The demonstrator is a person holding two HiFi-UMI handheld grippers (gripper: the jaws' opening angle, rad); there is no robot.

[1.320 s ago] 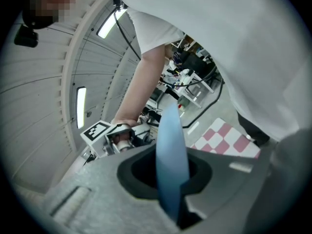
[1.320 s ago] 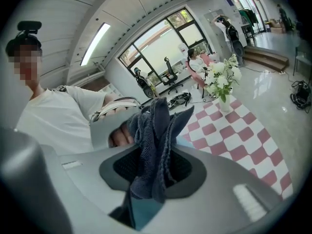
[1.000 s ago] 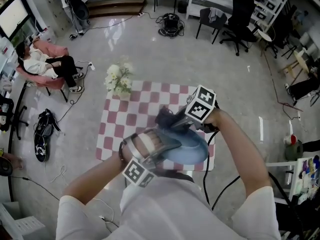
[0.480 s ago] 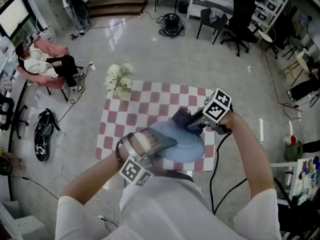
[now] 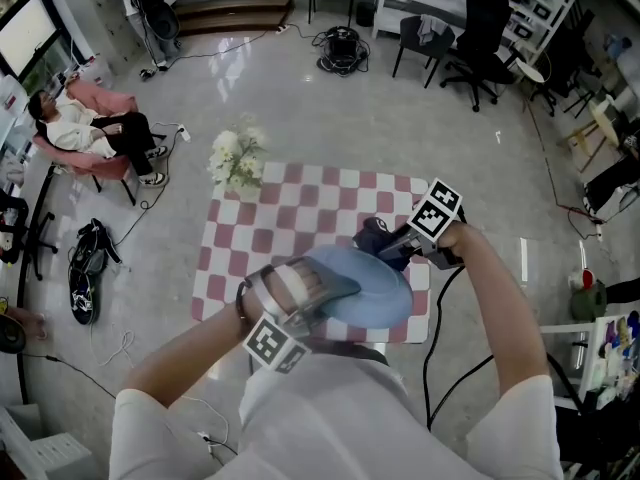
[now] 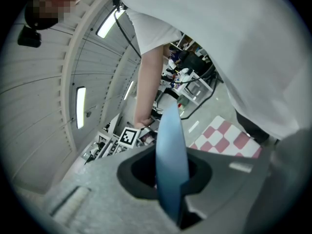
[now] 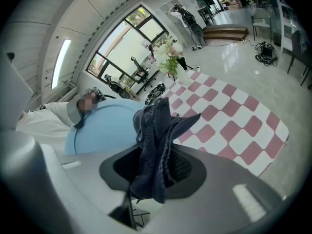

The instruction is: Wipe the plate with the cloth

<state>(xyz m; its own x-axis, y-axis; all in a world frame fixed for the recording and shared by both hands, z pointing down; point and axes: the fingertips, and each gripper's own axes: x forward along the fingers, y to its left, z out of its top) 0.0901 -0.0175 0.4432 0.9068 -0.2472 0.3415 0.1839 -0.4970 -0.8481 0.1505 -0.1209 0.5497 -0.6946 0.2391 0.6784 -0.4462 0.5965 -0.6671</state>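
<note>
The left gripper [image 5: 322, 286] has its jaws clamped on the rim of the blue plate [image 5: 365, 286]. In its own view the plate [image 6: 170, 160] stands edge-on between the two jaws and runs up and away from them, off the table. The plate's broad face extends past these jaws toward the right gripper [image 5: 395, 246].

The right gripper's jaws are closed on a dark cloth [image 7: 155, 145], which is bunched between them and sticks out beyond the tips in loose folds. From these jaws the plate [image 7: 105, 128] lies just to the left of and behind the cloth, face turned toward the camera. In the head view the cloth [image 5: 372, 236] sits at the plate's far right rim; whether it touches the plate cannot be told.

Ahead of and below the right jaws spreads the red-and-white checked table [image 7: 229, 116], with a bunch of white flowers [image 7: 168, 52] at its far corner, well apart from both grippers.
</note>
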